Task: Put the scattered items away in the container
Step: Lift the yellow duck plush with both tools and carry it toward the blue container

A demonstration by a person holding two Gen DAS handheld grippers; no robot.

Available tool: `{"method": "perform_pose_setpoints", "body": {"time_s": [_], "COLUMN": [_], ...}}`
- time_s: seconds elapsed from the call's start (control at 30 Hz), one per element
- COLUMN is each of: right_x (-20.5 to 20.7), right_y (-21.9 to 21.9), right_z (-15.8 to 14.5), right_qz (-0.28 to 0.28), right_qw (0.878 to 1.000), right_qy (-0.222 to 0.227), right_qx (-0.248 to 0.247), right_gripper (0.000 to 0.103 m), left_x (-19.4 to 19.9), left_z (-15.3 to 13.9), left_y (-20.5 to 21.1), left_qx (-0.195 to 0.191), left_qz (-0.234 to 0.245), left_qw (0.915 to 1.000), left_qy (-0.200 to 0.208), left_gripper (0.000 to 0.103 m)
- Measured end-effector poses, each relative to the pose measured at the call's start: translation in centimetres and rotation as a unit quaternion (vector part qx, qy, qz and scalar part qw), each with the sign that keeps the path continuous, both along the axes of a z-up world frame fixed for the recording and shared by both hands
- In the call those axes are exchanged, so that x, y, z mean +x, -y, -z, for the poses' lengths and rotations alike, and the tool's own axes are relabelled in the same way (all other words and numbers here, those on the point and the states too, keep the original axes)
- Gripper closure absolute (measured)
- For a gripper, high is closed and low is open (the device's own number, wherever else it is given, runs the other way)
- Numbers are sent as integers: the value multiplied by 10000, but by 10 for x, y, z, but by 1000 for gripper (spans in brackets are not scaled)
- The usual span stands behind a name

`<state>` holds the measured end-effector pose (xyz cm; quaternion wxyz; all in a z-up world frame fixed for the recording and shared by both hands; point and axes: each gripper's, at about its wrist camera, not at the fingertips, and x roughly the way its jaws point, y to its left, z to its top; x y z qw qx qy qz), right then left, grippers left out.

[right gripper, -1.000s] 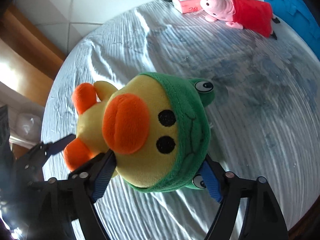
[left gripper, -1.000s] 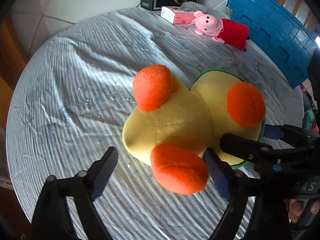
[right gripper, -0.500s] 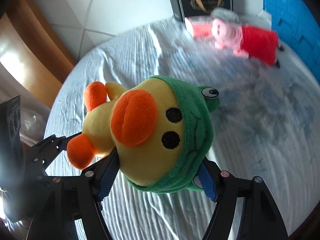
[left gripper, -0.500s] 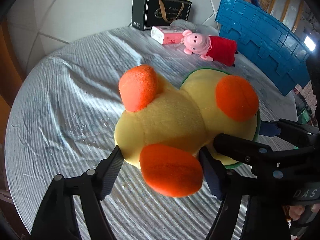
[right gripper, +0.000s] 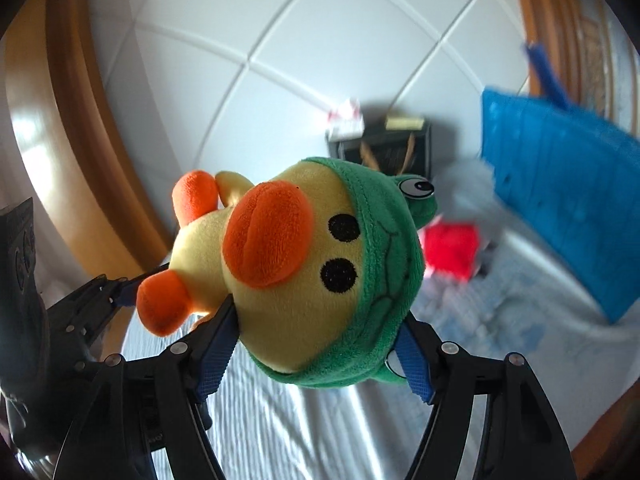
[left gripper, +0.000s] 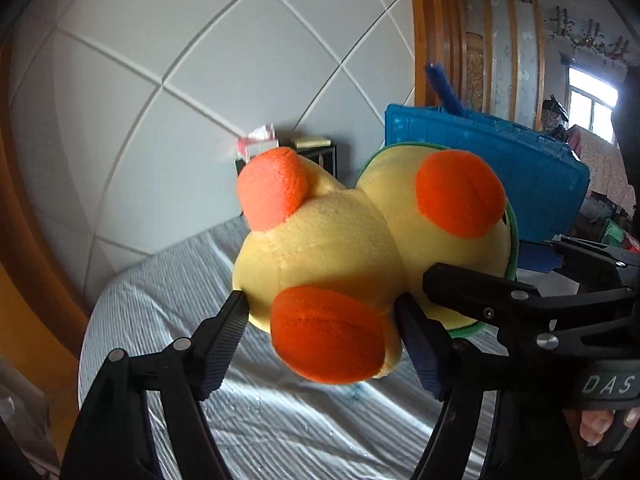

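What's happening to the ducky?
A person holds a gripper in each hand, and both are squeezing the yellow plush duck. The left gripper clamps its body near the orange feet; the right gripper clamps its head in the green frog hood. The duck is up off the striped tablecloth, and the blue container waits behind it.

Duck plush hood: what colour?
Green, with white-and-black frog eyes, on the duck plush. Shows best in the right wrist view.

Plush duck between both tongs' pads
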<state>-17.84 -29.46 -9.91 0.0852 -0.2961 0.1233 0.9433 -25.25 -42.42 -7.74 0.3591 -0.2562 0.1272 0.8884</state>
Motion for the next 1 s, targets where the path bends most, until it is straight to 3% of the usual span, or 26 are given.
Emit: {"method": "perform_pose_setpoints", "body": {"time_s": [0.23, 0.3, 0.4, 0.53, 0.67, 0.87, 1.0], "right_x": [53, 63, 77, 93, 100, 112, 120], "right_y": [-66, -89, -129, -188, -230, -282, -316], "right_z": [-53, -58, -61, -58, -59, -72, -92], "right_qz": [185, 147, 15, -174, -331, -463, -250], "right_qw": [9970, 9972, 9973, 9974, 9967, 9930, 9898], "right_qy": [-669, -652, -595, -526, -574, -1032, -1338], "right_qx": [335, 345, 433, 456, 471, 328, 409], "right_gripper": [34, 38, 42, 48, 50, 52, 52], "left_x": [52, 61, 75, 79, 86, 99, 102], "left_z": [-53, -58, -57, -50, -50, -66, -93], "left_y": [-67, -94, -144, -195, -236, -287, -328], "left_qx": [244, 307, 293, 418, 379, 321, 373], "left_qz": [189, 195, -6, -221, -436, -525, -271], "left_qw": [9973, 9973, 9979, 9982, 9974, 9955, 9937], "left_qy": [-672, -639, -579, -363, -425, -726, -1024], "left_gripper": [28, 41, 46, 47, 49, 49, 49]}}
